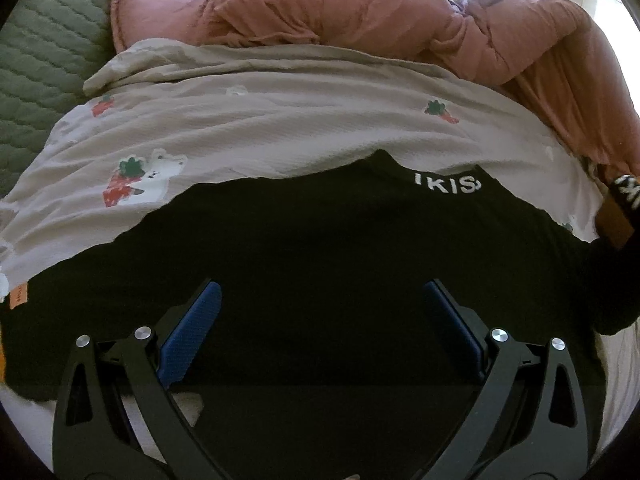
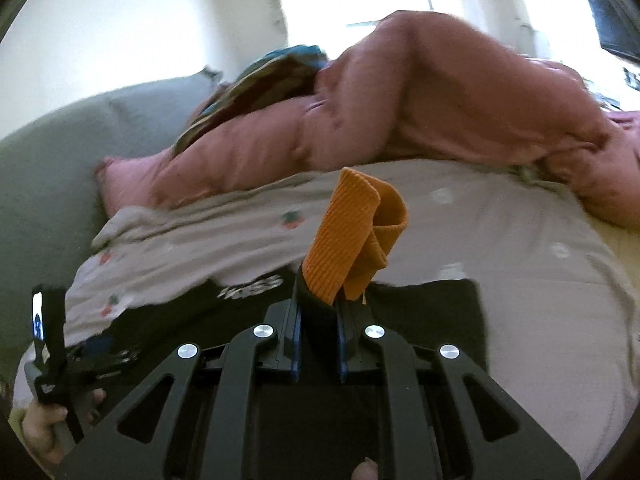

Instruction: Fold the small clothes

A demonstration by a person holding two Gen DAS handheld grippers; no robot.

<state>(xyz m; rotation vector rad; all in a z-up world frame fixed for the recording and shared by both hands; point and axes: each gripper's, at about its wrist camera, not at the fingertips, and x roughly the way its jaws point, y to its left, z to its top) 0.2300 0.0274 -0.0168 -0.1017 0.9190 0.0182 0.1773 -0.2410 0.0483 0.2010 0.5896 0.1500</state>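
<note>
A black top (image 1: 320, 232) with white lettering at its collar lies spread on a pale printed sheet (image 1: 280, 120). My left gripper (image 1: 322, 288) hovers just over the top's body, open, with nothing between its blue pads (image 1: 192, 328). In the right wrist view my right gripper (image 2: 318, 304) is shut on the top's black sleeve, and the sleeve's orange ribbed cuff (image 2: 352, 232) sticks up past the fingertips. The rest of the black top (image 2: 432, 312) lies below it. That lifted cuff (image 1: 612, 216) also shows at the right edge of the left wrist view.
A bunched pink duvet (image 1: 360, 12) lies across the back of the bed, with a green quilted cover (image 1: 48, 40) to the left. A hand (image 2: 40, 424) shows at the lower left of the right wrist view. Bright windows stand behind.
</note>
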